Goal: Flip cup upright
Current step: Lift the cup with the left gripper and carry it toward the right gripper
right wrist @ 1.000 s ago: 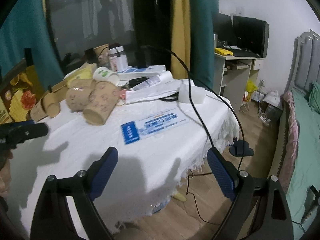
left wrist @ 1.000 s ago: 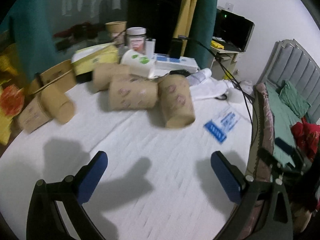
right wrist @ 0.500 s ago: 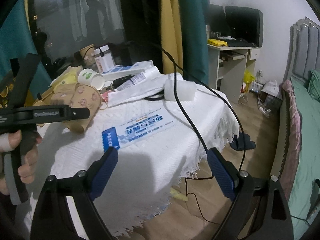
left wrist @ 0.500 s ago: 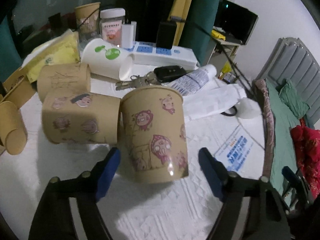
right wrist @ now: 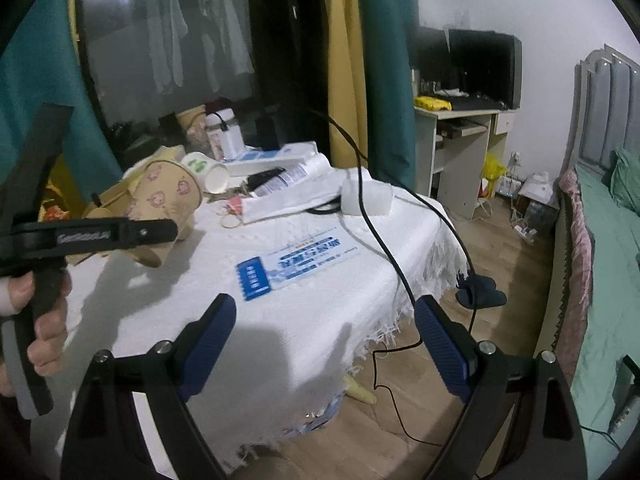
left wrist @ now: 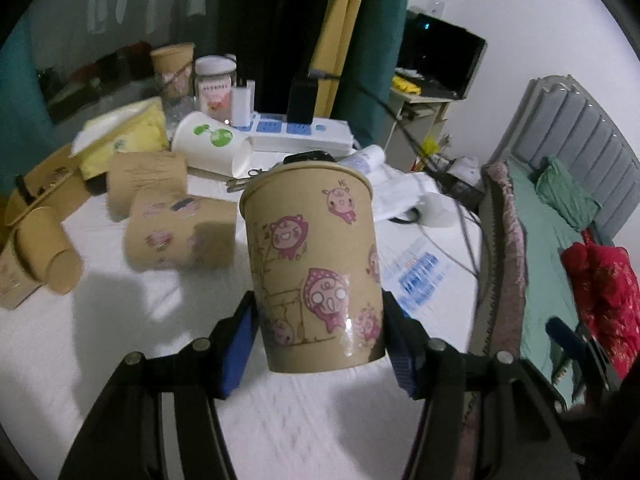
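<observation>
A brown paper cup (left wrist: 316,264) with pink cartoon prints sits between the blue pads (left wrist: 240,340) of my left gripper (left wrist: 320,344). The jaws have just been closing and now press on its sides. The cup hangs tilted just above the white tablecloth (left wrist: 120,320), rimmed end pointing away from the camera. From the right wrist view the same cup (right wrist: 168,196) leans in the left gripper (right wrist: 160,230), held by a hand (right wrist: 44,320). My right gripper (right wrist: 326,344) is open and empty above the table's front edge.
Several more brown cups (left wrist: 180,236) lie on their sides at the left, with a white cup (left wrist: 212,144), a jar (left wrist: 214,88), a power strip (left wrist: 300,132) and a yellow tissue pack (left wrist: 124,140) behind. A blue leaflet (right wrist: 296,264) and a black cable (right wrist: 384,240) cross the cloth. A bed (left wrist: 560,240) stands right.
My left gripper moved in on the cartoon cup, shut on it and raised it off the cloth. The right gripper stays open and has shifted a little.
</observation>
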Demonstrator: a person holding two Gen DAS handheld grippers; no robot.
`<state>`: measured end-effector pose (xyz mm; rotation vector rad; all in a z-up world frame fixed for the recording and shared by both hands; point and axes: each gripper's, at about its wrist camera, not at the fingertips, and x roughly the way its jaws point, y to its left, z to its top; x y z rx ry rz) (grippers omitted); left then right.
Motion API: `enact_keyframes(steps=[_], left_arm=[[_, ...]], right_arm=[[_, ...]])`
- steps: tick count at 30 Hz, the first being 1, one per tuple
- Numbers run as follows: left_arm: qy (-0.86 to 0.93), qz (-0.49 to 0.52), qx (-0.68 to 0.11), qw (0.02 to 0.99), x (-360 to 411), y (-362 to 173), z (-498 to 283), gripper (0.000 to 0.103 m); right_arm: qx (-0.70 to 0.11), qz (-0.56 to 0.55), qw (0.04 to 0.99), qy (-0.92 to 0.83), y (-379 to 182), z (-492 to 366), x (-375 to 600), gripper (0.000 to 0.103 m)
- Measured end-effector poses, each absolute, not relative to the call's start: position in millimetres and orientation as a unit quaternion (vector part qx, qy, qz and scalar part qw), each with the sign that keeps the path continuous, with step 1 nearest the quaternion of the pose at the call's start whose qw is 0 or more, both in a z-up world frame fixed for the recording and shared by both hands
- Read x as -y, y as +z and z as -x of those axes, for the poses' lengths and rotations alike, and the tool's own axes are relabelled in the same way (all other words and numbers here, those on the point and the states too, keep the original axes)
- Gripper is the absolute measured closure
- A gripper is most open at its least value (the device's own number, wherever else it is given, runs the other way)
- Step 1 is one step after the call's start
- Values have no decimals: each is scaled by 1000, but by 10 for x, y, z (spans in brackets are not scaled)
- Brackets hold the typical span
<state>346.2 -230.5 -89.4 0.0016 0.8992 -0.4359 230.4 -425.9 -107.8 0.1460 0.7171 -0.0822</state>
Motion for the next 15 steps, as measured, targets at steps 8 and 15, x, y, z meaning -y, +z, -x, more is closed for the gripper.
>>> enact_keyframes(steps=[8,15], left_arm=[[-192,24,-427,883,1613,-763,-2488,43],[-136,56,-448,882,742,-967,-1730,43]], right_arm=[[-332,-64,941,-6,-873,-1734,3772,14],[-345,-53,935,58,-959,-1374,3167,14]])
